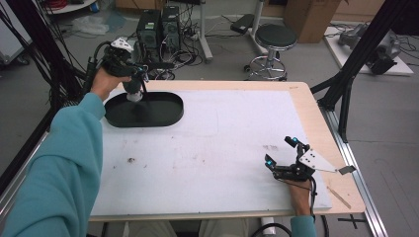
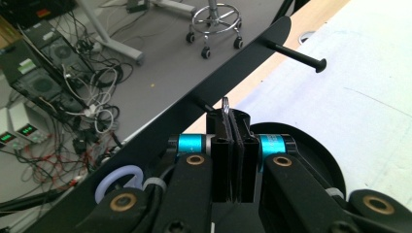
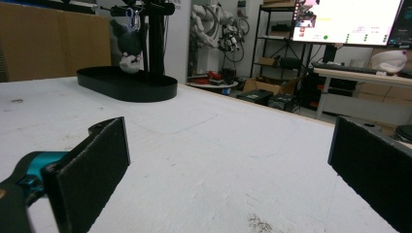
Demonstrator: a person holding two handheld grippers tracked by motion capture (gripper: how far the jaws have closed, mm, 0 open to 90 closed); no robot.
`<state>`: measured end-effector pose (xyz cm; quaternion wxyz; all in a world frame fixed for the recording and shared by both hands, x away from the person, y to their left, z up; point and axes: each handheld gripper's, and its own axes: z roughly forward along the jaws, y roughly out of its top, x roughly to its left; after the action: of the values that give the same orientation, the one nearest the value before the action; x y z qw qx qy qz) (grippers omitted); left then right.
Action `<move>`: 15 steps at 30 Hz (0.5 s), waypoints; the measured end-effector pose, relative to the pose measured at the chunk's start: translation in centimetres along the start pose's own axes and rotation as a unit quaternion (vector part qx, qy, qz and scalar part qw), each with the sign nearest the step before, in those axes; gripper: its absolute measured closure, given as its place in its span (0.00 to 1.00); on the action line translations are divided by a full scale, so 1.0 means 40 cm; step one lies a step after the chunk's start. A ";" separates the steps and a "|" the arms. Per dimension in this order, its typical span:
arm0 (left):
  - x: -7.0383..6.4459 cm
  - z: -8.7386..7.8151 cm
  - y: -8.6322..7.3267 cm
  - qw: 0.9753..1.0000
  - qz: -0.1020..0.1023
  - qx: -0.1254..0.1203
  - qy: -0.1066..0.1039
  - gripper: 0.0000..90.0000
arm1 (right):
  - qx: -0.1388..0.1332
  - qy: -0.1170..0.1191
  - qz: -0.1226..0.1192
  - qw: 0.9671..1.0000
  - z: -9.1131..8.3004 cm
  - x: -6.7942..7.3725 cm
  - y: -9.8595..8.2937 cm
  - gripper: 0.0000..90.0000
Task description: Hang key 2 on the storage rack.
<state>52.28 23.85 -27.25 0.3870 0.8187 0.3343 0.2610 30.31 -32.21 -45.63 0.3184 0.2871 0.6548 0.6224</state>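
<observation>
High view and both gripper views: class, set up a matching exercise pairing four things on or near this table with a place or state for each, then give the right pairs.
Things:
1. left gripper
2. right gripper
3. black oval tray
4. stool

States or places:
A. on the floor beyond the table
B. jaws wide apart, low over the white table cover
C. far left part of the table
D. jaws pressed on a thin metal ring

Pairs: 1-D, 2-B, 3-C, 4-A

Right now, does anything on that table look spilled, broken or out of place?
Nothing looks broken or spilled. The white table cover carries a few small dark smudges, like old marks. Otherwise the black oval tray with an upright stand sits level, and the left hand-held gripper holds a small black-and-white plush keychain there.
</observation>
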 end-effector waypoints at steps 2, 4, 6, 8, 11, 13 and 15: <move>0.002 -0.002 0.000 1.000 0.001 -0.006 0.005 0.93 | 0.000 0.000 -0.001 1.000 0.000 0.000 0.000 0.01; 0.007 -0.006 -0.001 1.000 -0.013 -0.009 0.008 0.85 | 0.003 0.000 -0.002 1.000 -0.001 0.002 0.000 0.01; 0.010 -0.011 -0.001 0.999 -0.025 -0.019 0.020 0.78 | 0.003 -0.001 -0.007 1.000 0.000 0.003 0.000 0.01; 0.012 -0.015 -0.001 0.999 -0.034 -0.029 0.018 0.67 | 0.003 0.001 -0.006 1.000 0.000 0.003 0.000 0.01; 0.007 -0.024 -0.006 0.998 -0.031 -0.049 0.015 0.46 | 0.003 0.002 0.002 1.000 -0.001 0.002 0.000 0.01; -0.006 -0.035 -0.016 0.996 -0.023 -0.082 0.017 0.35 | 0.001 0.001 0.003 1.000 -0.001 -0.001 -0.001 0.01; -0.023 -0.045 -0.027 0.994 -0.011 -0.107 0.024 0.18 | 0.002 0.001 0.007 1.000 -0.002 -0.001 -0.001 0.01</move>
<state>50.05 24.51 -27.27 0.4675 0.7625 0.3220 0.3105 30.29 -32.29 -45.66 0.3126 0.2919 0.6540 0.6239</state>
